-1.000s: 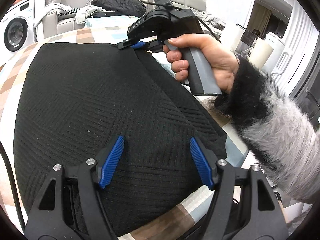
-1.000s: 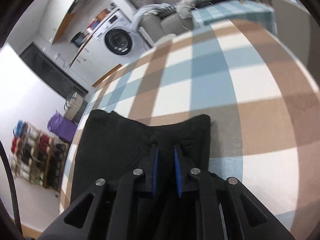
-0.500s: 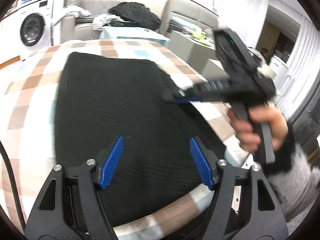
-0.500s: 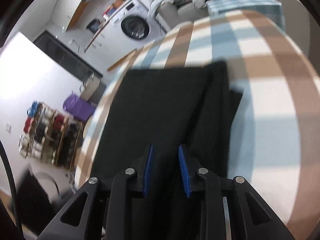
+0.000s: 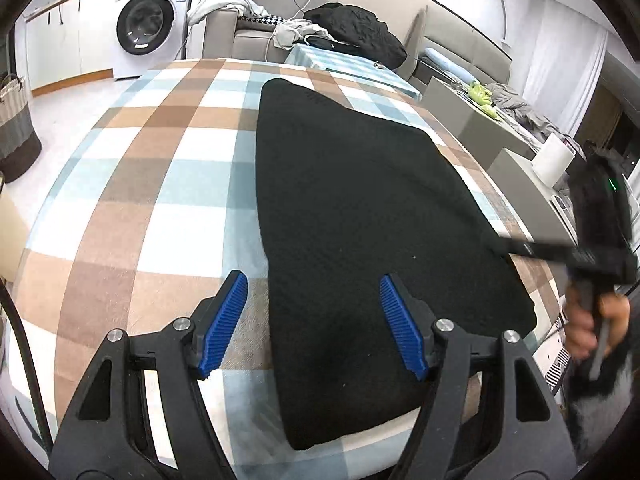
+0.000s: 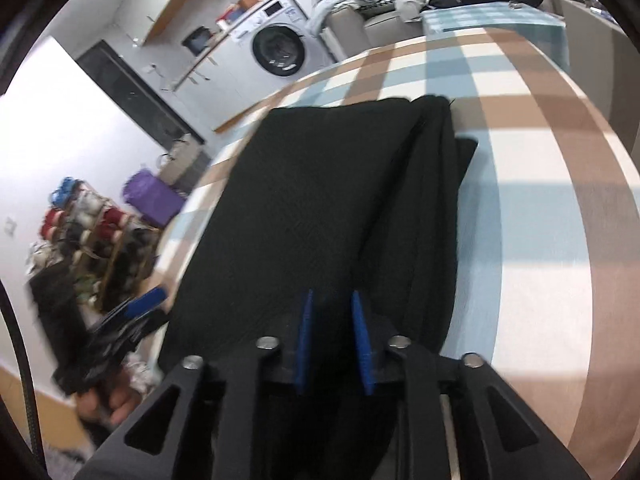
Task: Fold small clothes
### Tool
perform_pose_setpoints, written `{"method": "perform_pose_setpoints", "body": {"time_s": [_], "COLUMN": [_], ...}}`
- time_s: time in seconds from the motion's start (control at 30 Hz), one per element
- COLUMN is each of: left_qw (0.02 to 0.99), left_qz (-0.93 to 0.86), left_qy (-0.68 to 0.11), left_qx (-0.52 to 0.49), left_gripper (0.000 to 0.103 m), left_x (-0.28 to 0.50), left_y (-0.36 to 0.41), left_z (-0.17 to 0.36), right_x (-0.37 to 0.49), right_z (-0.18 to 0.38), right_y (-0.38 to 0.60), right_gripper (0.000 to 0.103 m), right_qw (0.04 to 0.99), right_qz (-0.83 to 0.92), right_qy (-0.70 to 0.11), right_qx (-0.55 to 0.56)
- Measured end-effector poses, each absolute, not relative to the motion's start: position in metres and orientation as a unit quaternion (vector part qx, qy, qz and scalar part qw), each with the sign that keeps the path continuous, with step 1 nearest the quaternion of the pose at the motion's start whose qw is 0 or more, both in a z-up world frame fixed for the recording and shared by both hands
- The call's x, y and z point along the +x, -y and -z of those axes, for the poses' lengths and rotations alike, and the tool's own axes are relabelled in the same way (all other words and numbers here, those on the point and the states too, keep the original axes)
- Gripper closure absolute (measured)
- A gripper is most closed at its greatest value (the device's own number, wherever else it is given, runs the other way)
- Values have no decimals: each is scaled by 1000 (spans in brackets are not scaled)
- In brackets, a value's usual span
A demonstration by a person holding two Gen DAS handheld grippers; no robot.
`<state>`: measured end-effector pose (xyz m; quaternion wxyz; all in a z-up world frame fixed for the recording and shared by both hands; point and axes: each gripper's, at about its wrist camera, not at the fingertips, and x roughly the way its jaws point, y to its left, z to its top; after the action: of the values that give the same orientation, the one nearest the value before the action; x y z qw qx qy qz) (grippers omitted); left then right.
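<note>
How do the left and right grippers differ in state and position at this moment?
The left gripper stands wide open, while the right gripper shows only a narrow gap, its jaws having just been opening. The left straddles the black garment's left edge; the right sits over its folded right side. Neither grips the cloth.

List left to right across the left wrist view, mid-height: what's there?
Striped woven basket → brown-blue-white checked tablecloth → flat black knit garment → white paper roll → right gripper, blurred, at the garment's right edge.
</note>
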<state>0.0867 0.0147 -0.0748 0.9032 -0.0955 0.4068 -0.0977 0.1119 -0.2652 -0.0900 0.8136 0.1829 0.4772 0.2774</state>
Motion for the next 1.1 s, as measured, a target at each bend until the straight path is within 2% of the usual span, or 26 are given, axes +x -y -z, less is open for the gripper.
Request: {"method": "perform_pose_setpoints", "body": {"time_s": [0.1,0.17,0.2,0.3,0.4,0.47,0.57,0.63,0.7,0.9,0.93,0.97,1.0,1.03,1.07,1.1], "left_qw": [900,898,897,897,896,896,893,891,889,886,887,887,886,884,883,884], "left_qz": [101,103,103,102,101,93,88,87,85,96,97,98,101,107,113,113], "left_qy": [-412,-417,-420,-423,-425,-427,-431,-433,-436,-436,-436,-434,-435,-435,-435,-433], "left_qx": [-98,-93,-87,-74,-80,-80,-93,-103,-113,-121,-122,-124,-128,-134,-137,-133], "left_gripper": [37,37,37,37,37,37,37,37,37,37,40,47,52,68,77,78], "left_x": [85,86,86,87,85,82,79,79,79,82,82,82,83,83,84,84], "left_y": [-16,-6,-4,6,4,1,-5,-10,-13,-11,-10,-10,-10,-10,-10,-9], "left_z": [82,85,87,89,91,93,96,98,101,103,104,104,104,105,106,107], "right_x": [82,68,62,50,60,63,61,57,53,67,68,68,69,69,68,66], "right_z": [99,95,90,74,101,109,100,92,87,103,104,105,107,108,108,108], "right_y": [257,249,247,253,256,260,267,273,277,277,273,272,269,266,263,259], "right_gripper": [74,85,98,98,97,94,80,58,54,53,54,55,62,70,71,75], "right_qw": [799,817,824,848,834,829,832,853,864,859,860,861,862,862,864,866], "right_qz": [-305,-304,-308,-308,-274,-274,-271,-243,-219,-194,-193,-191,-189,-190,-191,-191], "right_qy": [-483,-464,-453,-409,-456,-459,-454,-434,-429,-450,-450,-450,-451,-451,-450,-449], "right_qx": [190,154,142,138,144,164,169,157,146,146,143,140,134,128,123,110]}}
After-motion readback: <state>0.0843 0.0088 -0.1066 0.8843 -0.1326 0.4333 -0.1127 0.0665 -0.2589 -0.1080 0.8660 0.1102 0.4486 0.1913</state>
